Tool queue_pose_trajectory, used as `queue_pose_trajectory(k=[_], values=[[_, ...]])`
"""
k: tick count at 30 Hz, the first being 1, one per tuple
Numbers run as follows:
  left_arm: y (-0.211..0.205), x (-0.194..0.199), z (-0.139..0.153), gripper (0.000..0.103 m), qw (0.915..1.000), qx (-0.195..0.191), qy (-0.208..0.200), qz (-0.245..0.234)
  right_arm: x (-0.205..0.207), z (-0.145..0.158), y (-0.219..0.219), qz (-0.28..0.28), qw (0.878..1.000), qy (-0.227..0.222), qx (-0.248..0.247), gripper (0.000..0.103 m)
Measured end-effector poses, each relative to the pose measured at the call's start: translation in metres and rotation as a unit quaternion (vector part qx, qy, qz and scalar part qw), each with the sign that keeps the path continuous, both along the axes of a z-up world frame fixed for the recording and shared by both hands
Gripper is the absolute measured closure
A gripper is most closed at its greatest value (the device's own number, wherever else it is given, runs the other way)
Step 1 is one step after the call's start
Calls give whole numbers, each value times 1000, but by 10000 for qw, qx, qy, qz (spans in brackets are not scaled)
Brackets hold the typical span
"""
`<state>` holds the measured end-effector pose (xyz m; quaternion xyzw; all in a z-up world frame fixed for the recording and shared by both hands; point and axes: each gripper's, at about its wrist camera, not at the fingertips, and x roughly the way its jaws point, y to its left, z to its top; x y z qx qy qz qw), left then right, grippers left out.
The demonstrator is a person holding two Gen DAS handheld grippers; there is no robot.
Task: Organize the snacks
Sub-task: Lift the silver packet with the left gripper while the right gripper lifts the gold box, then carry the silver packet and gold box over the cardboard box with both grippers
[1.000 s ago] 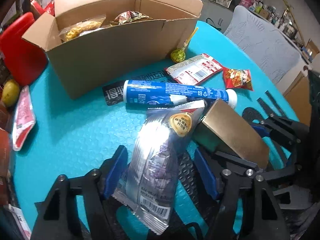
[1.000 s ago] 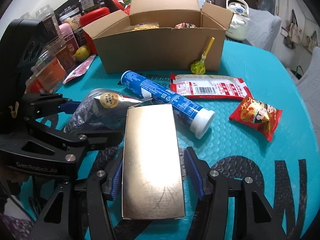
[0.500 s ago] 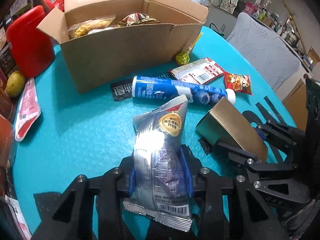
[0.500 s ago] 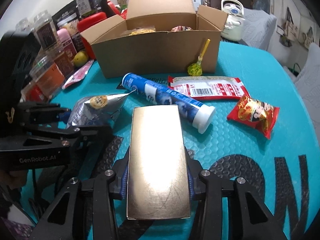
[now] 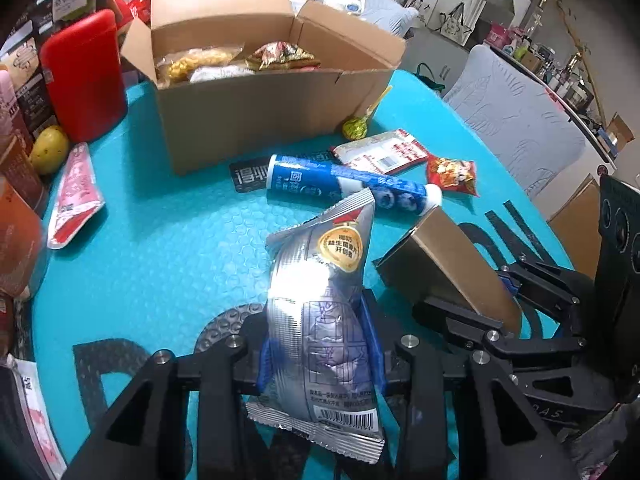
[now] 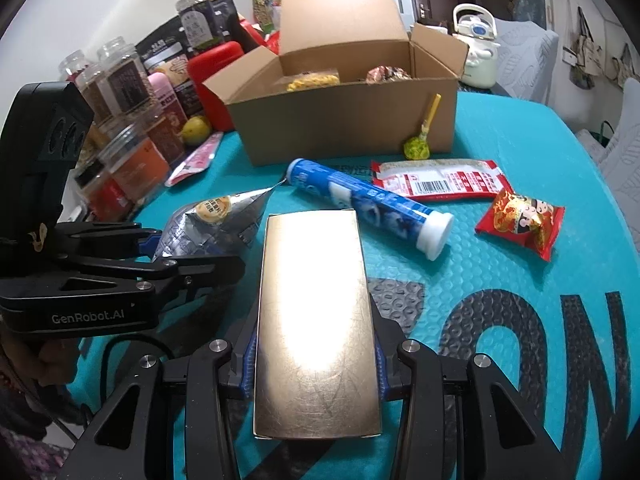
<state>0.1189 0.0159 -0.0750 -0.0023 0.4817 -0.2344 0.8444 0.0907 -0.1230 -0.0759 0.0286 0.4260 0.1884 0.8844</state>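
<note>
gripping: left tongs (image 5: 320,354) clamp silver pouch (image 5: 320,304) | right tongs (image 6: 314,354) clamp gold box (image 6: 316,320) | kettle (image 6: 478,54) right view only

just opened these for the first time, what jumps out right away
Each gripper is clamped on a snack: the left gripper grips a crinkled silver foil pouch, and the right gripper grips a shiny gold box, both near the front of the teal mat. Behind them stands an open cardboard box with snacks already inside, and a blue tube lies in front of it.
</note>
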Motion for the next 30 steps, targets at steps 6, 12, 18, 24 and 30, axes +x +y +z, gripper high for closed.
queue_pose_trajectory(k=[6, 12, 18, 24, 30], values=[[3, -15, 21, 66, 9996, -58, -263, -5, -12, 17, 4, 91, 9997, -223, 72, 60], [5, -23, 48, 66, 9985, -128, -533, 31, -18, 42, 6, 121, 9985, -531, 75, 60], [6, -26, 77, 66, 9958, -175, -893, 56, -18, 68, 6, 191, 9962, -845, 54, 60], [6, -21, 103, 66, 9926, -256, -1179, 95, -10, 99, 5, 303, 9921, -1217, 43, 60], [4, -3, 133, 66, 9874, -396, -1525, 142, 9, 128, 4, 345, 9871, -1566, -7, 60]])
